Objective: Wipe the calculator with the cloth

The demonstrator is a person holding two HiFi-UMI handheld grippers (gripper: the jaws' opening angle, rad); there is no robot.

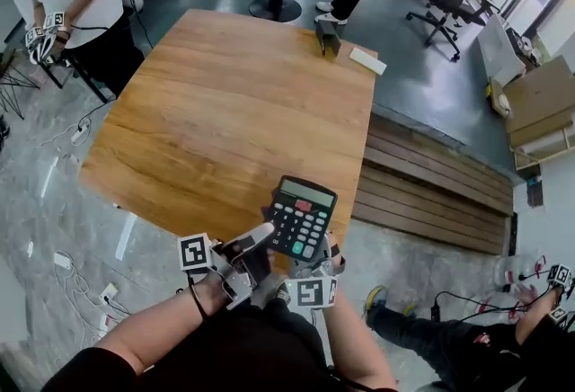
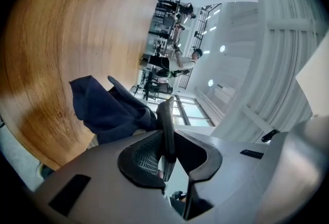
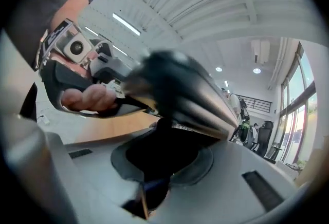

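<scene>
the left gripper (image 1: 259,239) pinches the calculator (image 1: 302,217) by its edge and holds it up over the near edge of the wooden table (image 1: 225,102). the right gripper (image 3: 162,159) squeezes the cloth (image 2: 105,107), dark blue, right at the calculator's back.

You had a wooden surface (image 1: 216,111) in front of you, light brown, with the grain running away from you toward its far edge. Two things lay on it, both at the far right corner. A small dark box (image 1: 328,40) stood upright close to the far edge. Just beside it, but not touching, a flat white slab (image 1: 367,61) lay nearer the right-hand edge. What either one was, you could not have told from that far off. The surface stood on a glossy grey floor (image 1: 63,201), where a strip of wooden slats (image 1: 431,192) ran along its right side and loose cables (image 1: 81,278) lay to its left.
</scene>
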